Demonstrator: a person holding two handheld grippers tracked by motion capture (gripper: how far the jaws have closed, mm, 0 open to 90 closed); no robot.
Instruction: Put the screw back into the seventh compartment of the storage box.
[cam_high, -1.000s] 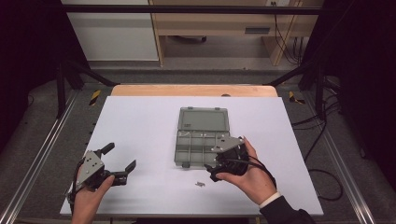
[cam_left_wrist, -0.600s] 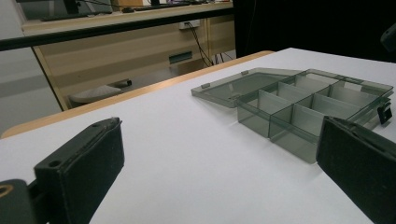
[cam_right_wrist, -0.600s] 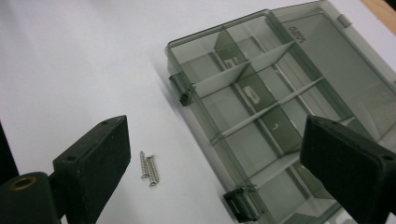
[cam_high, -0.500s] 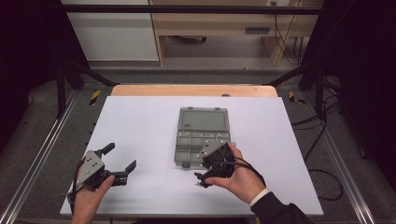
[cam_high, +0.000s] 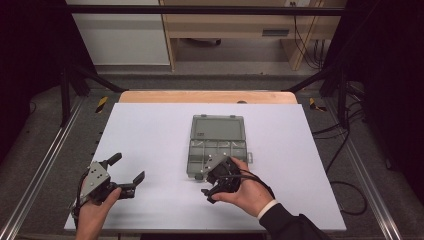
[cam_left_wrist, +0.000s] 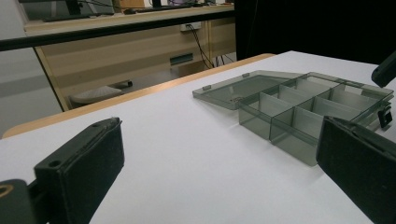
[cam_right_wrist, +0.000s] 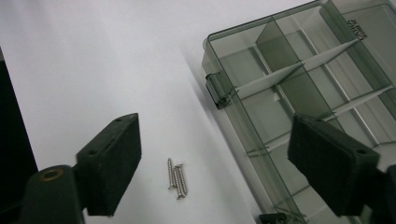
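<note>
The right gripper (cam_high: 212, 187) hangs over the near edge of the white worktop (cam_high: 150, 130), its 2 fingers (cam_right_wrist: 109, 163) spread wide apart and holding nothing. Between them, on the bare worktop and closer to the finger on the left of the right gripper view, lie about 3 small silver screws (cam_right_wrist: 176, 178), bunched side by side and touching. Just beyond them sits the grey translucent organizer box (cam_right_wrist: 299, 88), its lid (cam_high: 217, 127) folded flat open on the far side and its divided compartments showing; a latch (cam_right_wrist: 218, 90) sticks out from its near wall. The other finger overlaps the box's near compartments in that view.

The left gripper (cam_high: 127, 176) sits well apart from the box, its fingers (cam_left_wrist: 79, 175) also wide open and empty, with the box (cam_left_wrist: 308, 112) ahead of them, toward its right finger.
</note>
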